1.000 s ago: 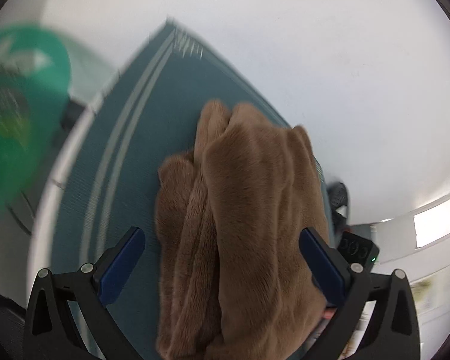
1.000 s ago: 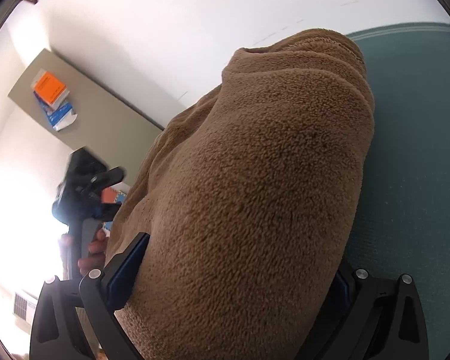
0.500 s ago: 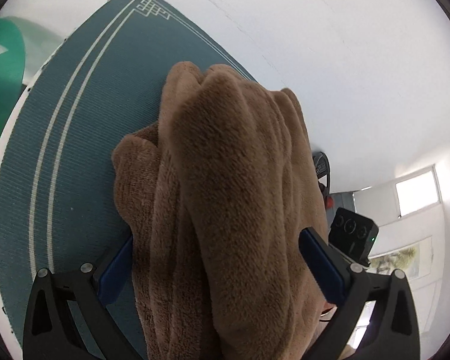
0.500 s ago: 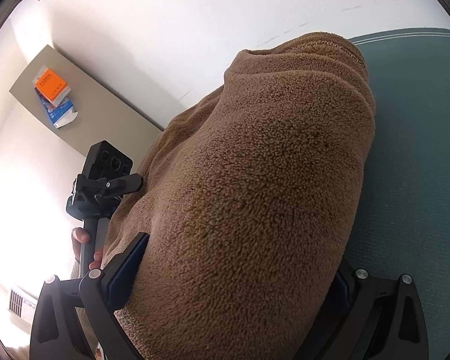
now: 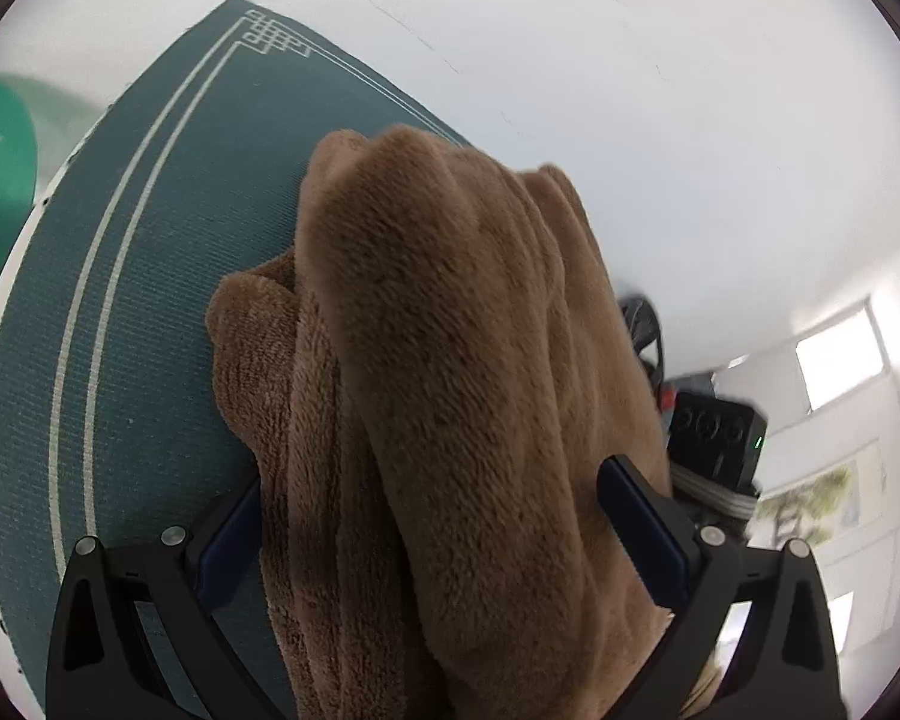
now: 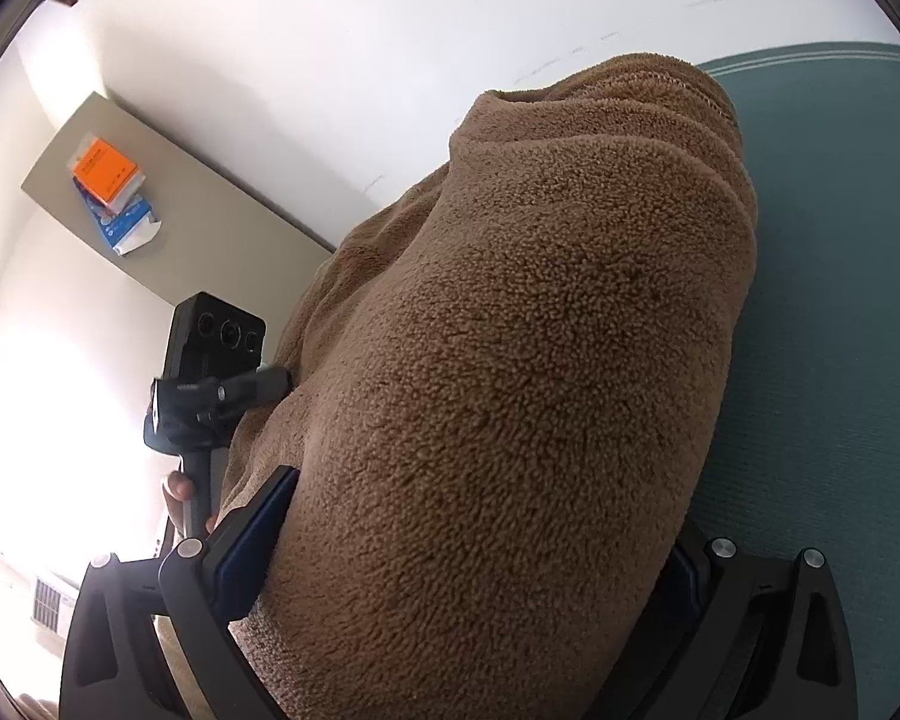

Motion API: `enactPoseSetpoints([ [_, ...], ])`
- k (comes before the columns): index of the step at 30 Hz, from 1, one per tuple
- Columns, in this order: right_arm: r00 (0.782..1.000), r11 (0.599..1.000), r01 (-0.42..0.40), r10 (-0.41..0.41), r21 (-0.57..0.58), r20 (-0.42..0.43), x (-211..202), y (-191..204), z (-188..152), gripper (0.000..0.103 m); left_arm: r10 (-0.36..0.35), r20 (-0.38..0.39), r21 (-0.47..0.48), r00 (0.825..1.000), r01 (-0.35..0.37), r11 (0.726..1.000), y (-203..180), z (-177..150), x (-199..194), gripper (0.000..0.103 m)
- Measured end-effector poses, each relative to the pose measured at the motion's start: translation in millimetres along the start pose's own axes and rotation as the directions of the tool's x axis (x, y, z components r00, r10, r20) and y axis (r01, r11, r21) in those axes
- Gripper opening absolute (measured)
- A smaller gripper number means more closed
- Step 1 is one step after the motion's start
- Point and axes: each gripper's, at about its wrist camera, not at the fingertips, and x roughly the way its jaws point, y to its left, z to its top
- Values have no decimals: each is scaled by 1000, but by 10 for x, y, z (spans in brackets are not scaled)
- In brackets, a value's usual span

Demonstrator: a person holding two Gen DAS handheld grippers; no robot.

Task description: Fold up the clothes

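Your left gripper [image 5: 444, 546] and right gripper [image 6: 480, 546] each hold wide jaws around the bunched brown fleece garment [image 5: 450, 360], layered several folds thick between them above the teal mat [image 5: 150, 240]; grip unclear.

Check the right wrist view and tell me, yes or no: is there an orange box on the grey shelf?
Yes, an orange box lies on the grey shelf, on top of a blue packet.

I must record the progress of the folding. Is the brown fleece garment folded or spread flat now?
Folded, or at least bundled: the brown fleece garment forms a thick stack of layers on the teal mat, between the fingers of both grippers. How neat the fold is, cannot tell.
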Motion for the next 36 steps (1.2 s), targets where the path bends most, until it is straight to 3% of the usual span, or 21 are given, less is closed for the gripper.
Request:
enactPoseSetpoints([
  [5,999,999,36,-36,-1,-6,52,41,45,101,14,24,8,1000,-14,1000,-34,-39,33,103],
  [9,994,993,107,-105,-52,30,73,148,32,82,62,55,32,997,-64,997,-122,-106,74,101],
  [11,990,987,132,-127,-91,63,53,238,32,76,75,62,44,995,-78,996,-147,-138,95,83],
  [12,987,983,146,-137,-110,80,45,283,32,71,67,61,44,996,-70,997,-150,-153,112,80],
  [16,976,965,193,-170,-180,138,12,465,42,64,47,78,27,996,-49,998,-149,-172,102,69],
  [20,969,958,218,-189,-188,160,-37,420,117,62,66,91,33,994,-70,997,-293,-224,75,65],
  [22,966,957,227,-197,-182,169,-72,492,-108,62,68,87,41,994,-71,997,-404,-272,76,64],
  [27,949,946,274,-237,-173,208,-126,620,-181,62,74,60,120,995,-81,989,-998,-443,206,64],
  [31,925,940,311,-265,-141,272,-699,578,-381,62,29,43,192,999,-37,981,-1640,-561,457,64],
  [36,880,927,372,-335,-52,337,-1483,257,-712,62,-51,-10,264,999,52,963,-2458,-786,1062,64],
])
